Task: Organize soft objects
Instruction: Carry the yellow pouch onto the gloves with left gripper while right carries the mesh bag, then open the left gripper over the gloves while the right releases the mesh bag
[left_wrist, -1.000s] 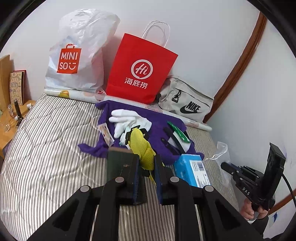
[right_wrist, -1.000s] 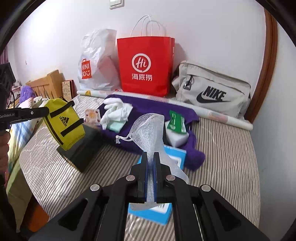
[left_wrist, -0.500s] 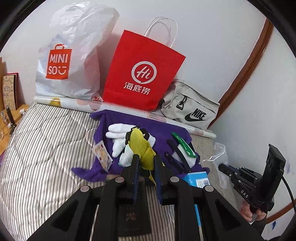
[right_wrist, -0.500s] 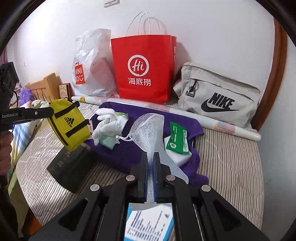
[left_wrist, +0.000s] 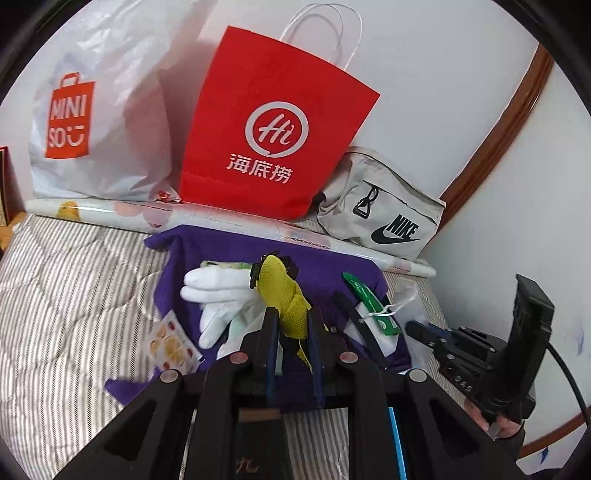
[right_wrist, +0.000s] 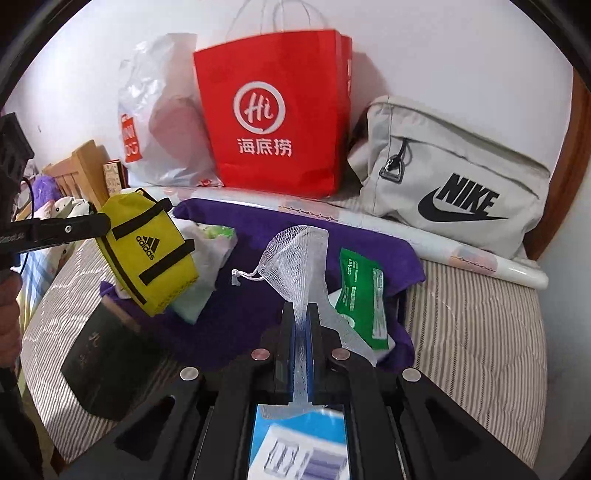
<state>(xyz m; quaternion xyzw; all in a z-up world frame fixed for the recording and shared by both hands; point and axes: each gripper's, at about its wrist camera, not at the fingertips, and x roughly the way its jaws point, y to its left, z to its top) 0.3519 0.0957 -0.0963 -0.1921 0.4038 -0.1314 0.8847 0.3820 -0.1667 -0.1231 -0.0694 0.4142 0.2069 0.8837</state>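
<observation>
yellow mesh fabric, an adidas pouch (right_wrist: 147, 251) with black straps, hangs clamped between the fingers of the left gripper (left_wrist: 291, 325), held in the air above the near edge of a purple cloth (right_wrist: 266, 229) spread on the striped bed (right_wrist: 476, 332). the right gripper (right_wrist: 303, 325) has its fingers pressed together on a white net bag (right_wrist: 299, 258), whose open top and drawstring stand up above the same cloth.

on the purple cloth lie white gloves (left_wrist: 218, 295) towards the left and a green packet (right_wrist: 364, 295) towards the right, the packet resting on a white block. a small printed card (left_wrist: 171, 347) sits at the cloth's left edge in the left wrist view. a dark book (right_wrist: 99, 358) lies on the bed just beside the cloth, below the hanging pouch. a blue and white box (right_wrist: 299, 443) shows directly under the right gripper.

along the wall behind stand a white miniso plastic bag (left_wrist: 96, 122), a red paper bag (left_wrist: 273, 122) with white handles, and a grey nike bag (right_wrist: 454, 192), with a long pale roll (left_wrist: 110, 214) lying in front of them. a hand (left_wrist: 498, 424) grips the handle of the right gripper.
</observation>
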